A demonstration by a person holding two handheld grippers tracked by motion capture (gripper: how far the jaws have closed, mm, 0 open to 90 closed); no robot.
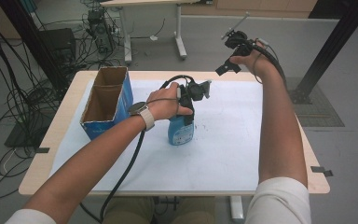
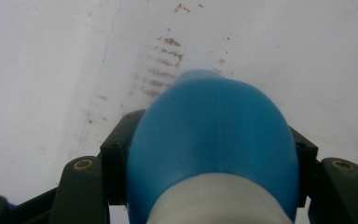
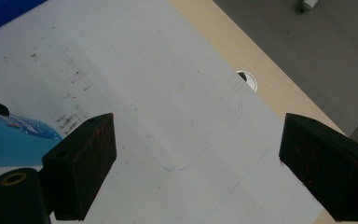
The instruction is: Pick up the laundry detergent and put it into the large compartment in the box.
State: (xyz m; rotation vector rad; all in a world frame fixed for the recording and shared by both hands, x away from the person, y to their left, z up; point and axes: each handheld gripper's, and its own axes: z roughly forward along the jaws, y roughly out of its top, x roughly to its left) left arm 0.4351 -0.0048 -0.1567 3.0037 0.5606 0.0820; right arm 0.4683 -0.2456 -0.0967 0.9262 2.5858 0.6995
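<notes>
White sheeting covers the pale wooden tabletop (image 1: 279,177), with grey floor and tangled cables beyond. Over on the left stands an open blue cardboard box (image 1: 106,103), flaps up, nothing showing inside it from here. Just beside it, mid-table, the left hand-held gripper (image 1: 189,108) is clamped around the blue plastic spray bottle with its white collar (image 2: 214,144), pads pressing either side of the shoulder; the bottle stands upright on the sheet. So the grab looks done, and the carry is what's left. Into that box, by my guess, though nothing says so for certain. Box wall is the one thing in the path: the bottle would need to clear its rim. Far right, the right hand-held gripper (image 3: 198,170) is held up off the surface, jaws spread wide, holding nothing.
</notes>
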